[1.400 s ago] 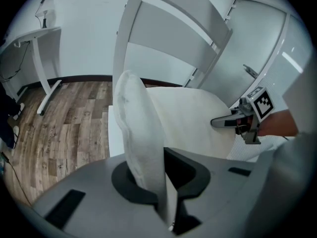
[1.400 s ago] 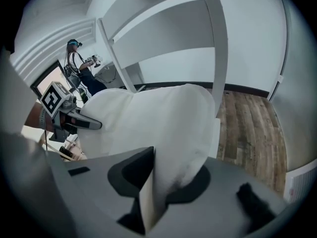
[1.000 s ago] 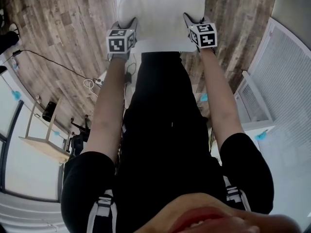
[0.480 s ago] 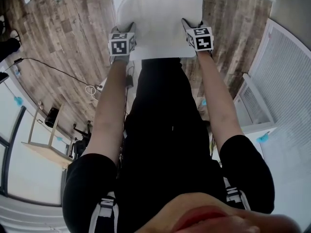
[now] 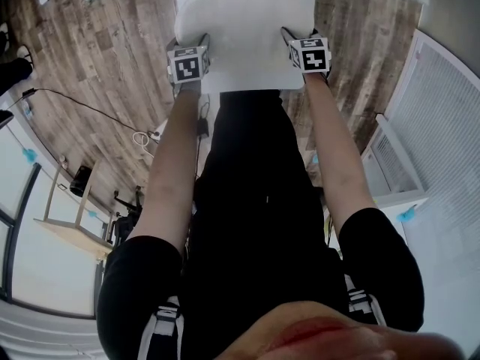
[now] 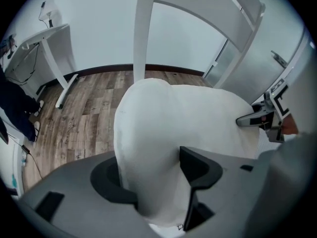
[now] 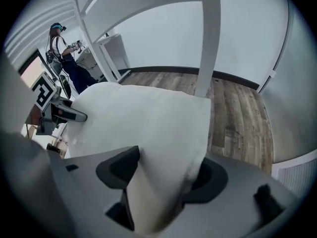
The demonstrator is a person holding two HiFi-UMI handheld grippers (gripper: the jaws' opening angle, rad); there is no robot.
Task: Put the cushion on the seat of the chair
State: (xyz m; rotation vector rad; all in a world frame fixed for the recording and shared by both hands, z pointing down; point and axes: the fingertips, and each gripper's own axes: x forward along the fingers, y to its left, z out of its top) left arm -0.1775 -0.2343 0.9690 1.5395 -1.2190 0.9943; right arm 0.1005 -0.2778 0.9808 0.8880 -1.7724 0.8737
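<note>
Cushion point(image 5: 244, 28) lies on the chair seat point(image 5: 247, 85), just short of its front edge. Left gripper point(image 6: 156, 175) and right gripper point(image 7: 163, 175) straddle its two near corners. Both sets of jaws have just been opening, with fabric loose between them and not pinched — judged a release after placing. Back post point(image 6: 143, 33) stands beyond the cushion. Floor cable point(image 5: 82, 100) is well apart — nothing blocks pulling clear.

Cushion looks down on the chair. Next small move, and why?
Probably draw both tools straight back. The left tool and right tool have just been opening, the cushion lies on the chair, yet its edge sits between both pairs of jaws.
</note>
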